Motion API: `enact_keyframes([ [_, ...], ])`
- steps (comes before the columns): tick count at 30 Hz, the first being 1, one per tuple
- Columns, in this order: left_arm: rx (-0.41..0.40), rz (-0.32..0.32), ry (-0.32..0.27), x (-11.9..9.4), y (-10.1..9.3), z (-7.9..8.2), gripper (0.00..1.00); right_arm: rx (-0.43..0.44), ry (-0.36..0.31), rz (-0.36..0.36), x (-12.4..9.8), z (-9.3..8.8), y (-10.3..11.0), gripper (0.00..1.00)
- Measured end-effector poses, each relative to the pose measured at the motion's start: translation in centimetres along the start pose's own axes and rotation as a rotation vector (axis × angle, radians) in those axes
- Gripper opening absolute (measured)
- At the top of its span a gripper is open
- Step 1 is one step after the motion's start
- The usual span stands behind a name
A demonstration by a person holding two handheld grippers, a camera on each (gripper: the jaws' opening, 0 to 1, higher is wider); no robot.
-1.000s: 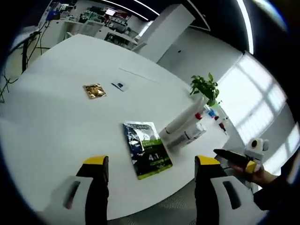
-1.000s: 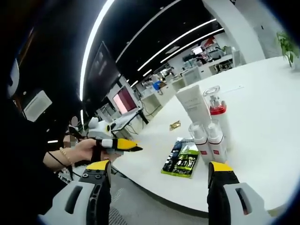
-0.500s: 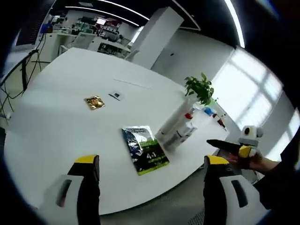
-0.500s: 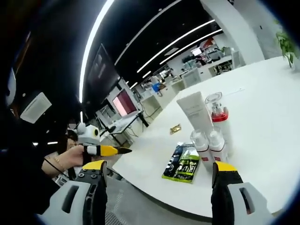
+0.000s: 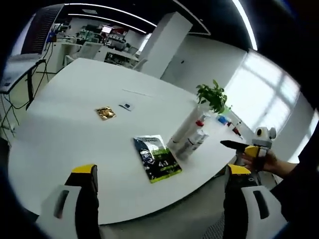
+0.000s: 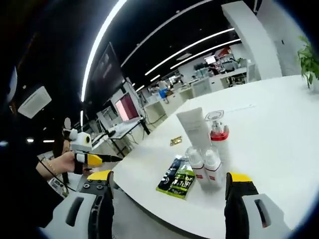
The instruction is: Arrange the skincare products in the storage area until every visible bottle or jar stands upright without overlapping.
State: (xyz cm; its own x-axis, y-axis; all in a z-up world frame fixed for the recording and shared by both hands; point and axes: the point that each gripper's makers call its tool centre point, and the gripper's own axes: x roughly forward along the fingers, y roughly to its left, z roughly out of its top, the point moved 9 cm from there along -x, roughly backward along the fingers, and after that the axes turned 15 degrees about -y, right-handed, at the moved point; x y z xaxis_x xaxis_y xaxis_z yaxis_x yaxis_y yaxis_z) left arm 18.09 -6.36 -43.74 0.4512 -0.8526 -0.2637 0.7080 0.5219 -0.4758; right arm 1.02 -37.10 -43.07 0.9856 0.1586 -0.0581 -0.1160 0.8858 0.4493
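A tall white tube (image 6: 193, 130), a clear pump bottle with a red band (image 6: 218, 135) and two small white bottles (image 6: 195, 163) (image 6: 212, 169) stand upright in a tight cluster on the white round table (image 6: 269, 129). The same cluster (image 5: 191, 134) lies past the table's middle in the left gripper view. My left gripper (image 5: 161, 170) is open and empty, held back off the table's near edge. My right gripper (image 6: 169, 176) is also open and empty, short of the table rim. Each gripper appears in the other's view, held in a hand: the right gripper (image 5: 243, 147) and the left gripper (image 6: 90, 159).
A black and green pouch (image 5: 156, 158) lies flat beside the cluster. A gold sachet (image 5: 105, 113) and a small card (image 5: 126, 106) lie farther back. A potted plant (image 5: 214, 96) and small red and blue bottles (image 5: 225, 120) stand behind. Desks and screens (image 6: 127, 107) surround the table.
Both grippers have drawn back from the table, so the table and products look smaller and farther. The bottles, tube and pouch have not moved.
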Motion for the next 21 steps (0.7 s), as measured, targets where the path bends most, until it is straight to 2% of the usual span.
enact_keyframes([
  [3, 0.0, 0.011, -0.013, 0.0, 0.1, 0.2, 0.99, 0.019, -0.029, 0.0, -0.1, 0.1, -0.1, 0.99],
  [6, 0.002, 0.02, 0.0, 0.2, 0.0, 0.2, 0.99, -0.029, -0.015, -0.003, 0.0, -0.2, 0.0, 0.99],
  [9, 0.01, 0.025, 0.021, 0.4, 0.1, 0.1, 0.99, -0.041, 0.002, 0.004, -0.2, -0.6, 0.1, 0.99],
  [13, -0.002, 0.045, 0.01, 0.9, 0.6, 0.3, 0.96, 0.018, -0.014, -0.023, -0.6, -0.6, -0.7, 0.97],
  [17, -0.008, 0.049, 0.013, 1.5, 0.8, 0.7, 0.95, 0.028, -0.014, -0.029, -0.6, -0.6, -0.5, 0.95],
  [21, -0.017, 0.065, 0.019, 2.0, 0.3, 1.0, 0.94, -0.043, -0.02, -0.034, -0.7, -0.5, -0.3, 0.9],
])
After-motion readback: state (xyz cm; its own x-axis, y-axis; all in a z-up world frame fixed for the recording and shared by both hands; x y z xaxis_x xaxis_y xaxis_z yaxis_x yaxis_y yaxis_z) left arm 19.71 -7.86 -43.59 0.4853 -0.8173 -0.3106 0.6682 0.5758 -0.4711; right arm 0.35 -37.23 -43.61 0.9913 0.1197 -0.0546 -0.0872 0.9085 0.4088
